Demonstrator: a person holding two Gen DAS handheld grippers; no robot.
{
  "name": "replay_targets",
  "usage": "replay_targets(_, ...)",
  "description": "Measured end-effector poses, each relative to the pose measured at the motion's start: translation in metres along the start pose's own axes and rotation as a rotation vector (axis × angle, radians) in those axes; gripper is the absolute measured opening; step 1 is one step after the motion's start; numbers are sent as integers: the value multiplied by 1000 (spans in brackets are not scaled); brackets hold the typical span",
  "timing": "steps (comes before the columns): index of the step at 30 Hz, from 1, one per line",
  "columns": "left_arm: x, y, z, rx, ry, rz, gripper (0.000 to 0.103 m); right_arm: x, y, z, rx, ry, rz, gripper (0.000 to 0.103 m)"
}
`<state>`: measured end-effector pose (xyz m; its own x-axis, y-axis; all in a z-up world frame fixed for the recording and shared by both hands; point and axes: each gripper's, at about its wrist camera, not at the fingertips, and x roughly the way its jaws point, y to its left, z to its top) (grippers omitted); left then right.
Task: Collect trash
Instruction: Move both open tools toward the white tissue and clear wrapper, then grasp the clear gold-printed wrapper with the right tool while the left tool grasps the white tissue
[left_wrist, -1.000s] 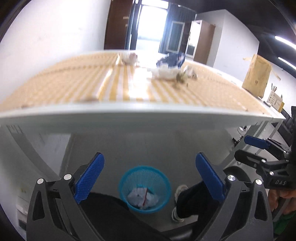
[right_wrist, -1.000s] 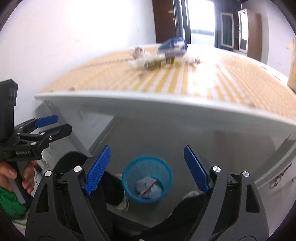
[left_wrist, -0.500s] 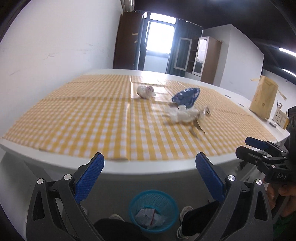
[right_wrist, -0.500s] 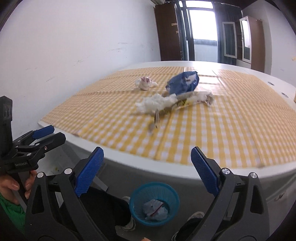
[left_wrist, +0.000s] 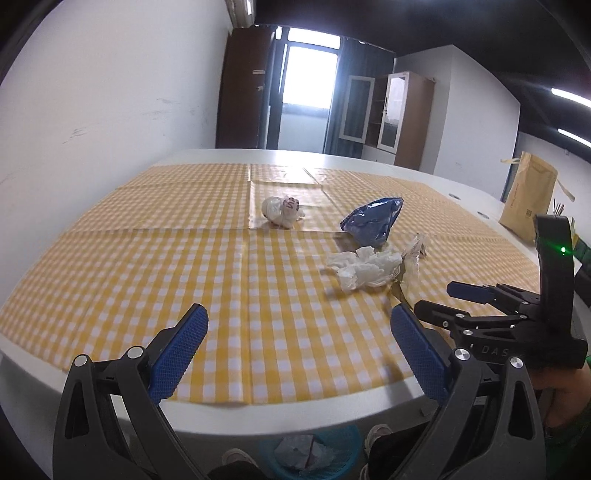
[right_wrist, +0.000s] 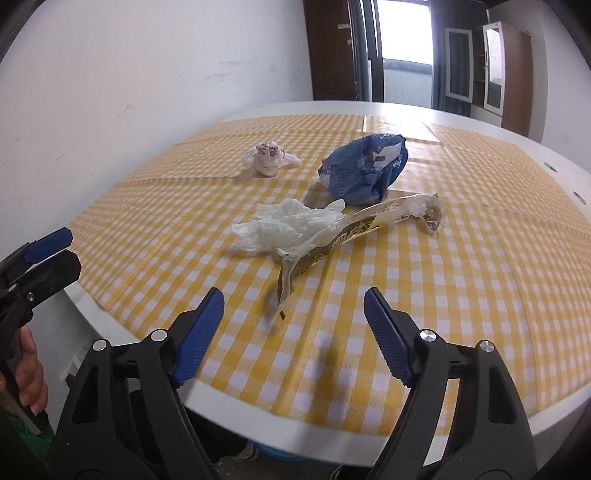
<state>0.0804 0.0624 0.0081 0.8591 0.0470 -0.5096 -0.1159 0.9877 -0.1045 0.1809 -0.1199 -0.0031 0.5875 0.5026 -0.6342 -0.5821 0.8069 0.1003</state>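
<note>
White walls, a dark door and a bright window are seen behind a white table (left_wrist: 369, 164) covered by a yellow-checked cloth (left_wrist: 177, 266).

Four pieces of trash are spread over the middle of the cloth. A crumpled white tissue (right_wrist: 284, 227) is found nearest, touching a long clear printed wrapper (right_wrist: 354, 229) that runs from the near centre out to the right. Just beyond them a crushed blue bag (right_wrist: 364, 168) is seen, and to its left, set apart, a small balled white bag with red print (right_wrist: 267, 157).

Below the near table edge, on the floor, a blue mesh bin (left_wrist: 310, 456) is partly shown in the left wrist view; crumpled pale paper is held in it. Shoes are seen beside it.

The right gripper (right_wrist: 293, 332) is held over the near edge of the cloth, its blue pads closing but well apart, with nothing pressed between them; the near tip of the wrapper is seen just ahead of the gap. The left gripper (left_wrist: 297, 350) is held with its fingers wide and nothing between them, to the left of the right one.

At the far right of the table a brown paper sack (left_wrist: 528, 195) is stood upright.
</note>
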Motion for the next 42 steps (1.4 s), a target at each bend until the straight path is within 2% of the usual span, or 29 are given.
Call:
replay_targets(5,19,-8,11,37,23,2,97,17,-4,11,17,33,-18,53)
replay_targets(7,28,-8,15,36,33,-1,97,24,-8,12,34,55,-7,43)
replay_targets(9,36,-8,17,28,46,-5,97,29,-11,10,41,77,3,24)
replay_targets(12,54,-11,21,29,76,-15,97,29,-13,7,37,84,14,5)
replay_targets(17,88,-24,29,80,132,16,97,11,-16,2,0,51,14,3)
replay_targets(22,108,-39,38,102,168,-42,95,-2,-24,-2,-3,41,28,3)
replay_targets(24,117,-47,38,122,198,-63,91,-7,-27,-3,-2,34,29,3)
replay_targets(27,131,-57,35,139,265,-102,81,-14,-30,-6,3,28,36,3)
replay_targets(29,135,-61,32,143,278,-92,50,-19,-31,-9,2,23,42,3)
replay_targets(30,136,-63,31,149,281,-91,43,-21,-31,-10,0,22,42,3)
replay_targets(32,137,-66,28,151,283,-99,14,-26,-31,-14,-8,18,42,3)
replay_targets(33,135,-68,26,151,284,-96,7,-27,-30,-15,-10,17,43,3)
replay_targets(37,127,-70,22,144,261,-86,3,-35,-28,-20,-18,10,48,2)
replay_targets(42,97,-67,20,115,214,-91,3,-53,-21,-24,-32,-14,68,2)
